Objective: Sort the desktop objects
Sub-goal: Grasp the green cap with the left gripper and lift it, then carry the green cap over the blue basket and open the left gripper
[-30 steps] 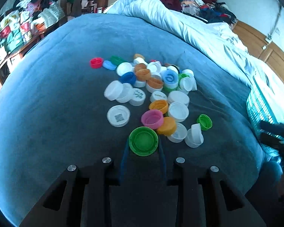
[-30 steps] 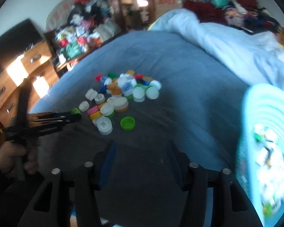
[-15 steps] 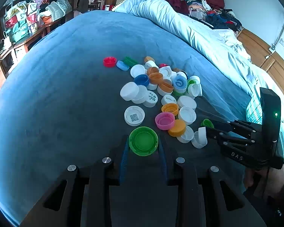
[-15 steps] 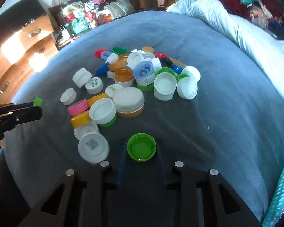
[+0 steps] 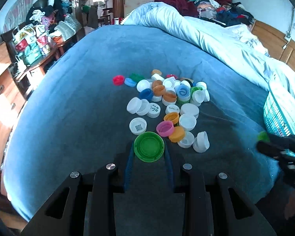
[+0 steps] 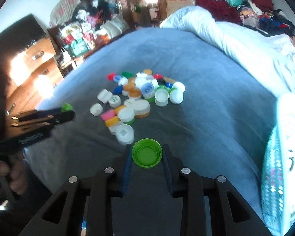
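A heap of plastic bottle caps (image 5: 167, 102) in white, orange, blue, green and pink lies on the blue-grey bedspread (image 5: 78, 108). My left gripper (image 5: 149, 147) is shut on a large green cap (image 5: 149, 153), held open side up just in front of the heap. My right gripper (image 6: 147, 153) is shut on a smaller green cap (image 6: 147, 157), raised off the bedspread near the cap heap (image 6: 139, 98). In the right wrist view the left gripper (image 6: 66, 112) shows at the left. In the left wrist view the right gripper (image 5: 265, 143) shows blurred at the right edge.
A teal lattice basket (image 5: 281, 114) holding caps stands at the right; its rim (image 6: 273, 157) fills the right wrist view's right edge. A rolled pale quilt (image 5: 206, 39) runs along the far right. Cluttered shelves (image 5: 35, 39) and wooden drawers stand left. A hand (image 6: 2, 173) grips the left tool.
My right gripper went from open near the basket to the heap, shut on the small green cap and lifted it away. My left gripper rose a little, still holding the large green cap.
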Motion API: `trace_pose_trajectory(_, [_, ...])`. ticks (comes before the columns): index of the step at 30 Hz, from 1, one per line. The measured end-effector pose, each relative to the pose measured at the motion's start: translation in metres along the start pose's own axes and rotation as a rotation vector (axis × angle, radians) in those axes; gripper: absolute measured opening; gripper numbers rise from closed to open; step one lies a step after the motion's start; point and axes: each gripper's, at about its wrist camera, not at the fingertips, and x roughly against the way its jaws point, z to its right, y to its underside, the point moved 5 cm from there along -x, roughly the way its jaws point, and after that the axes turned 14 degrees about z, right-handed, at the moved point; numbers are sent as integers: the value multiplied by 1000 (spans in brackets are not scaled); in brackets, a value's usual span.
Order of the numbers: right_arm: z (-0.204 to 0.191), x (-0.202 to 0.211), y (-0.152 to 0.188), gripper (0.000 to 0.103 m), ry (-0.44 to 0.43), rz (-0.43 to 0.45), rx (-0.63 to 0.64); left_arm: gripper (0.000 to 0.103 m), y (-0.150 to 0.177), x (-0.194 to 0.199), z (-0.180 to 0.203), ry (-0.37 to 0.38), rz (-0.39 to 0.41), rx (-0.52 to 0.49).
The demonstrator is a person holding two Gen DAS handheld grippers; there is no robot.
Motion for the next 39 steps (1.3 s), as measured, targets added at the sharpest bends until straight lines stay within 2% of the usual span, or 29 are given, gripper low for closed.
trace_pose_trajectory(7, [-22,44,-14,32,-30,68,10,25,5,19,21,-33,43,-65])
trace_pose_trajectory(14, [-41,59,-6,32,-52,62,60,25,0,30,30,-49,88,-66])
trace_pose_trajectory(26, [-32,65,-6,32,-41,83,35,25,-9,37,39,-38,109,-89])
trace_pose_trajectory(39, [4,81,-6,32,7,125,-29,25,-12,40,64,-34,111,-153])
